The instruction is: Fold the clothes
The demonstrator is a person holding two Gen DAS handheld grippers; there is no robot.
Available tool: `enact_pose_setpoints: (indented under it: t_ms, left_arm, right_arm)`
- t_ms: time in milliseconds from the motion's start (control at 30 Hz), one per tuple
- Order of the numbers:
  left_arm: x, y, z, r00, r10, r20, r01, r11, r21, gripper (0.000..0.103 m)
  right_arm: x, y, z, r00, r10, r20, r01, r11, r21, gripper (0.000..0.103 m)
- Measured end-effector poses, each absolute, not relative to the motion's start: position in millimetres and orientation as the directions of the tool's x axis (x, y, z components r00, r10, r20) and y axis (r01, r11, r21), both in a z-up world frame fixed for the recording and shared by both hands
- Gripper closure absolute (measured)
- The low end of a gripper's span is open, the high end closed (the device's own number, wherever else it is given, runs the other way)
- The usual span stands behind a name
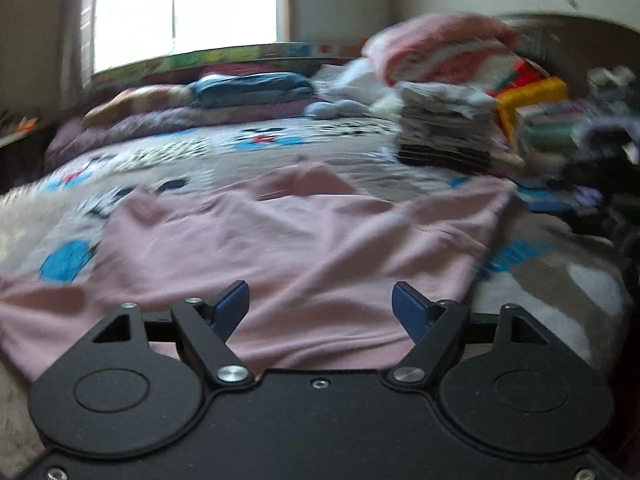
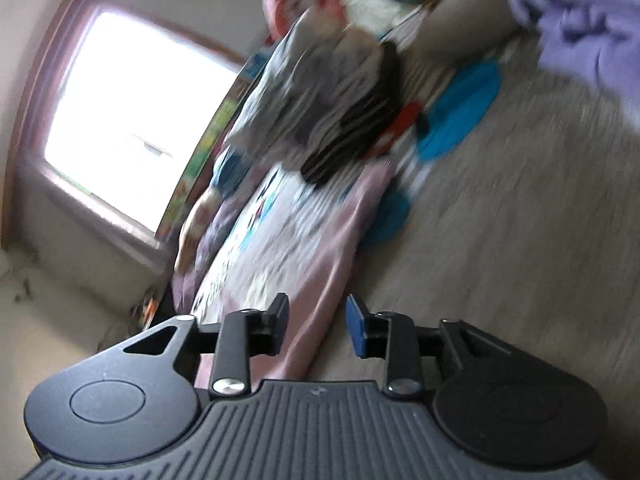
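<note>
Our left gripper (image 1: 320, 304) is spread wide, its blue pads (image 1: 232, 306) well apart and holding nothing, hovering just above the near hem of the pink shirt (image 1: 280, 240). The shirt lies spread flat on the bed (image 1: 560, 280), which we take as our landmark: it covers the near part of the patterned cover, with its neck end pointing toward the far side. Past the shirt, on the bed's far right, a stack of folded clothes (image 1: 444, 128) stands, with a pink towel (image 1: 440, 46) heaped behind it. Along the bed's far edge lie pillows (image 1: 248, 90), and above them the window (image 1: 184, 8) glows.

Our right gripper (image 2: 318, 320) is also parted, empty, its view rolled strongly sideways and blurred. Between its fingers (image 2: 356, 330) we see the shirt's (image 2: 320, 280) edge on the bed (image 2: 520, 240). Beyond that, the stack (image 2: 336, 112) sits further along the bed, and a lilac cloth (image 2: 584, 16) lies at the frame's upper right.
</note>
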State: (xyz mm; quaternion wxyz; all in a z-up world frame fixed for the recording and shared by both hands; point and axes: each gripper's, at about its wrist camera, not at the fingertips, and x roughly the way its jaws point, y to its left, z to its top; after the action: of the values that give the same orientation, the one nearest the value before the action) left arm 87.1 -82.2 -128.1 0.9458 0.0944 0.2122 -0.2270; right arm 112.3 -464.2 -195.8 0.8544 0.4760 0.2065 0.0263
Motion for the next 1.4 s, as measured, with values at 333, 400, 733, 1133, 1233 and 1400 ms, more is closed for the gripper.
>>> enact_pose_setpoints:
  t_ms: [333,400,733,1133,1233,1400]
  left_arm:
    - [67.1,-166.6,-151.5,0.768,-0.398,-0.501,0.603,0.714,0.357,0.025]
    - [71.1,-176.1,-154.5,0.767,-0.391,-0.508,0.607,0.698,0.379,0.027]
    - [97.8,-223.1,-164.5,0.784,-0.306,-0.54,0.596,0.612,0.519,0.046]
    - [80.9,-255.5,-183.1,0.828,-0.245,-0.504,0.556,0.477,0.681,0.095]
    - [69.0,-258.1,-196.3,0.856,-0.238,-0.458,0.516,0.392,0.762,0.096]
    - [56.1,-261.6,-212.1,0.885,-0.228,-0.407,0.459,0.268,0.847,0.098]
  right_arm:
    - [124.0,-436.0,-189.5,0.882,0.346,-0.32,0.046,0.613,0.789,0.046]
    - [127.5,-435.3,-191.2,0.879,0.357,-0.317,0.036,0.613,0.789,0.046]
    - [136.3,-432.8,-195.9,0.877,0.38,-0.294,-0.003,0.617,0.787,0.046]
    - [138.6,-439.8,-200.9,0.874,0.409,-0.264,-0.019,0.571,0.821,0.047]
    - [140.8,-441.1,-201.2,0.871,0.413,-0.265,-0.019,0.568,0.823,0.047]
    - [149.0,-433.1,-197.1,0.851,0.381,-0.363,0.012,0.676,0.737,0.066]
